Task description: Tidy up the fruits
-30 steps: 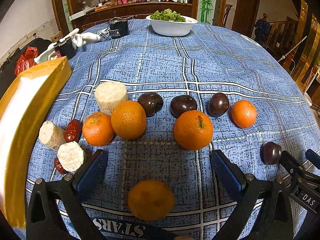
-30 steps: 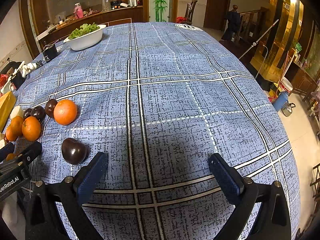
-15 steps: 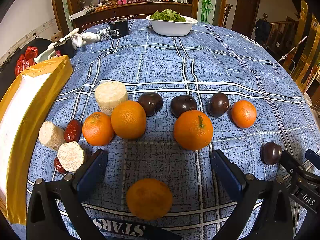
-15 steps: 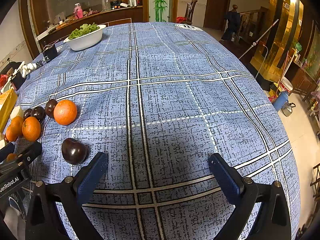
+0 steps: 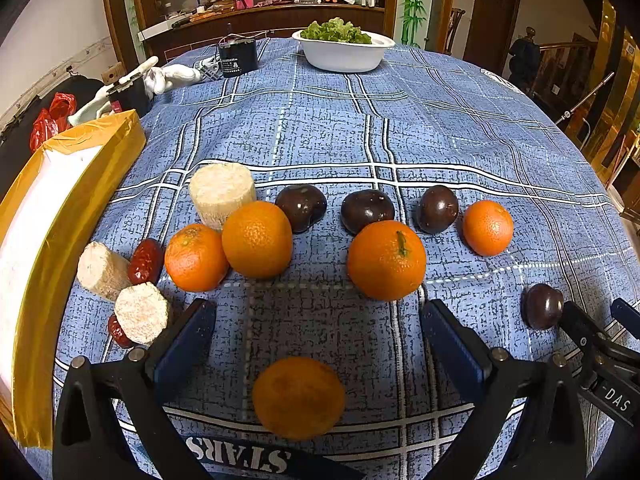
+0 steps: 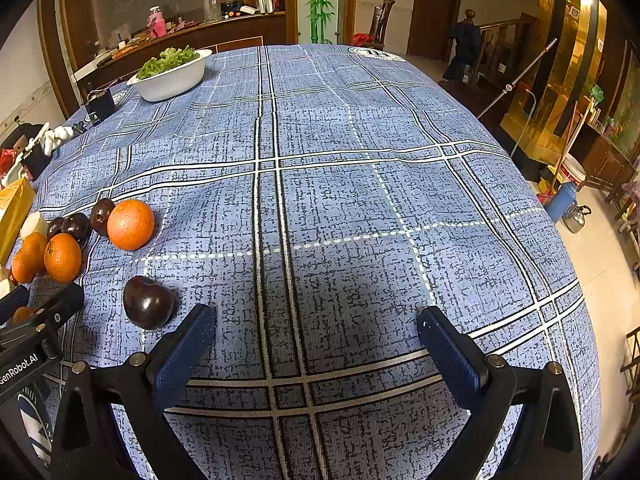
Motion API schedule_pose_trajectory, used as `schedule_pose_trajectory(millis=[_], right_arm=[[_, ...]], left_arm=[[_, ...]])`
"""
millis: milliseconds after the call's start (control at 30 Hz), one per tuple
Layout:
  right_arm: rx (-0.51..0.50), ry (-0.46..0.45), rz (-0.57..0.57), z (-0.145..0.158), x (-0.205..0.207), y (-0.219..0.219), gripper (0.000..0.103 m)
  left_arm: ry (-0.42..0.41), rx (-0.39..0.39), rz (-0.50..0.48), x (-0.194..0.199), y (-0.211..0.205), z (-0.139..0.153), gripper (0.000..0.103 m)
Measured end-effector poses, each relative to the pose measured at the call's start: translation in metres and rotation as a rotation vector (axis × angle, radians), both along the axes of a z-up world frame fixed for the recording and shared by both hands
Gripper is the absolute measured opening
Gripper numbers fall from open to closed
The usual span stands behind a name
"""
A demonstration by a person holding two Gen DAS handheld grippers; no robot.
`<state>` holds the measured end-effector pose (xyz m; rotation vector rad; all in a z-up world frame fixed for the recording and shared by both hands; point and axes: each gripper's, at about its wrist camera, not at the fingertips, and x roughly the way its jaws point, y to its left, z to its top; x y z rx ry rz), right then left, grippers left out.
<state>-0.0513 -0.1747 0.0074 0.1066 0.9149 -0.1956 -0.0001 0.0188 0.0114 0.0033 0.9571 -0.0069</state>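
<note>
My left gripper (image 5: pixel 316 320) is open over the blue checked cloth, and a small orange (image 5: pixel 298 397) lies loose between its arms, near the camera. Ahead sit a large orange (image 5: pixel 386 260), two oranges (image 5: pixel 256 238) side by side at the left and one orange (image 5: pixel 488 227) at the right. Three dark plums (image 5: pixel 367 210) form a row behind them. A lone plum (image 5: pixel 542 306) lies at the right by my right gripper's tip. In the right wrist view my right gripper (image 6: pixel 316 324) is open and empty, with that plum (image 6: pixel 148 302) just left of its left finger.
Pale sugarcane chunks (image 5: pixel 222 192) and red dates (image 5: pixel 146 255) lie left of the oranges. A yellow-edged box (image 5: pixel 52 216) lines the left side. A white bowl of lettuce (image 5: pixel 344 48) and a black device (image 5: pixel 238 58) stand at the far end. The table edge (image 6: pixel 576 280) drops off at right.
The left view has shifted slightly, so the box at the left sits a little further out. The fruits and the right gripper have stayed in place.
</note>
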Motion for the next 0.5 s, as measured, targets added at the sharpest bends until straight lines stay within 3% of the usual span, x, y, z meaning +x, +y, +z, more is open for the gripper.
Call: schedule_pose_trajectory(millis=[300,500], right_arm=[[0.0,0.0,0.0,-0.0005,0.0004,-0.0002,0.103],[0.016,0.024,-0.012,-0.0011,0.0018,-0.0016,0.103]], left_arm=[[0.018,-0.002,-0.015,0.0001,0.0008,0.0,0.103],[0.096,0.002,-0.12,0.0043,-0.0062,-0.0022,0.103]])
